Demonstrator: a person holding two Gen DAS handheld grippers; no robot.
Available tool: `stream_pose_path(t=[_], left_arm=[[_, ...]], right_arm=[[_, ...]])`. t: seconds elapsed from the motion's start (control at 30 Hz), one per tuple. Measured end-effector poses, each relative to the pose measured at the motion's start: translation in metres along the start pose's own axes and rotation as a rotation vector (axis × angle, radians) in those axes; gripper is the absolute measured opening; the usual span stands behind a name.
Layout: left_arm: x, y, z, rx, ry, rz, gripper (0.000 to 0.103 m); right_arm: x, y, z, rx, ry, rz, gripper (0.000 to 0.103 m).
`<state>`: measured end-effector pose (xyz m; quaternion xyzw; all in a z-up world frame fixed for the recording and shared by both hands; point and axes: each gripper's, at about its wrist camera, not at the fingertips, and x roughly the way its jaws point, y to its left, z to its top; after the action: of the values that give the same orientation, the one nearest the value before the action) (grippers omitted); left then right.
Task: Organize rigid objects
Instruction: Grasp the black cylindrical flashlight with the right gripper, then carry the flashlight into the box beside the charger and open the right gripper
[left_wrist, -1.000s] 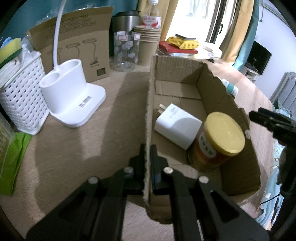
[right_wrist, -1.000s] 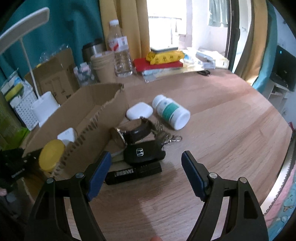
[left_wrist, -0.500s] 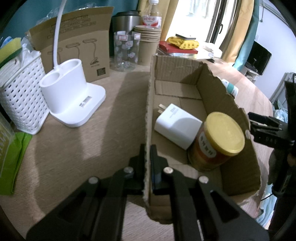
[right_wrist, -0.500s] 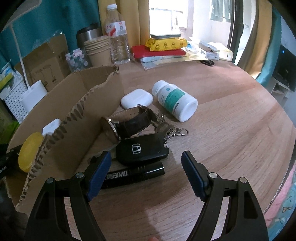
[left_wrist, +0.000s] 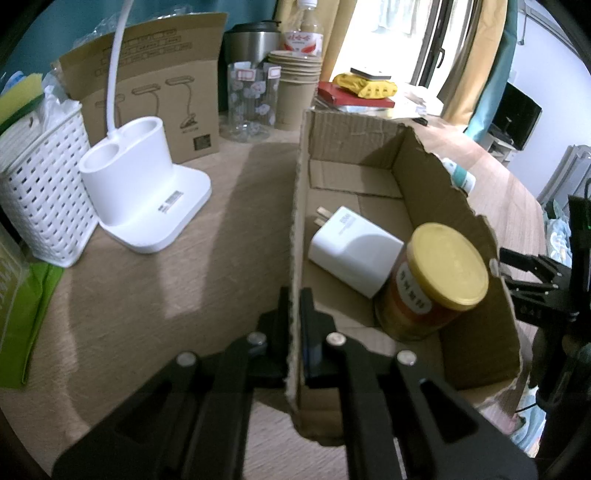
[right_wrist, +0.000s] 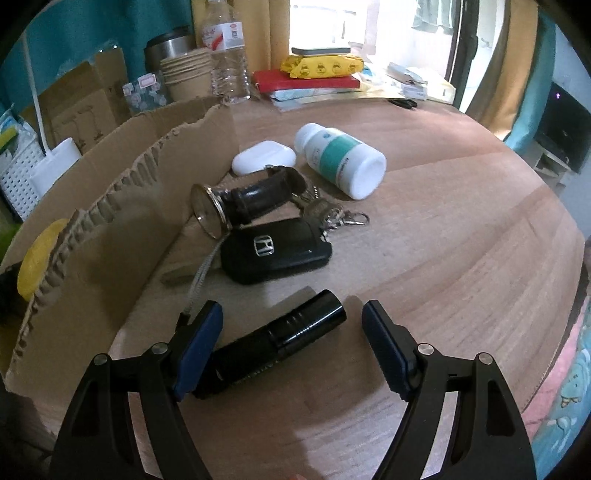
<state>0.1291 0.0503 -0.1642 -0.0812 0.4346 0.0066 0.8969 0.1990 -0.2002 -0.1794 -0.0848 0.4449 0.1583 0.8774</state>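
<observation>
Two risks: the wide-open, empty right gripper (right_wrist: 291, 332) could roll the black cylindrical flashlight (right_wrist: 280, 339) away, while the left gripper (left_wrist: 294, 317), clamped on the torn cardboard box's wall (left_wrist: 295, 236), tears it.

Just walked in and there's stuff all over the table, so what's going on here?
A person is sorting items into a cardboard box. The left gripper is shut on the box's wall. The right gripper is open, its fingers either side of a black flashlight on the table. A yellow-lidded jar and white charger are in the box.
</observation>
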Motion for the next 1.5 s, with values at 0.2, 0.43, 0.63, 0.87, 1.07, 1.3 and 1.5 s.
stream_pose_path(t=[0.2, 0.43, 0.63, 0.87, 1.07, 1.3, 1.5], left_arm=[[0.000, 0.000, 0.000, 0.000, 0.000, 0.000, 0.003], [0.000, 0.000, 0.000, 0.000, 0.000, 0.000, 0.003], [0.000, 0.000, 0.000, 0.000, -0.002, -0.001, 0.003], [-0.002, -0.003, -0.001, 0.008, -0.005, 0.005, 0.003], [-0.002, -0.003, -0.001, 0.011, -0.007, 0.007, 0.003], [-0.002, -0.004, -0.001, 0.010, -0.007, 0.007, 0.003], [-0.002, -0.004, -0.002, 0.011, -0.008, 0.007, 0.003]], right_arm=[[-0.014, -0.011, -0.013, 0.064, -0.026, -0.018, 0.080], [-0.019, -0.009, -0.020, 0.076, -0.025, -0.024, 0.053], [-0.018, -0.006, -0.019, 0.056, -0.025, -0.040, 0.022], [-0.027, -0.007, -0.018, 0.057, -0.051, 0.012, 0.021], [-0.047, -0.003, -0.005, 0.043, -0.095, 0.039, 0.021], [-0.075, 0.006, 0.019, 0.006, -0.166, 0.054, 0.021], [-0.090, 0.017, 0.040, -0.025, -0.213, 0.071, 0.021]])
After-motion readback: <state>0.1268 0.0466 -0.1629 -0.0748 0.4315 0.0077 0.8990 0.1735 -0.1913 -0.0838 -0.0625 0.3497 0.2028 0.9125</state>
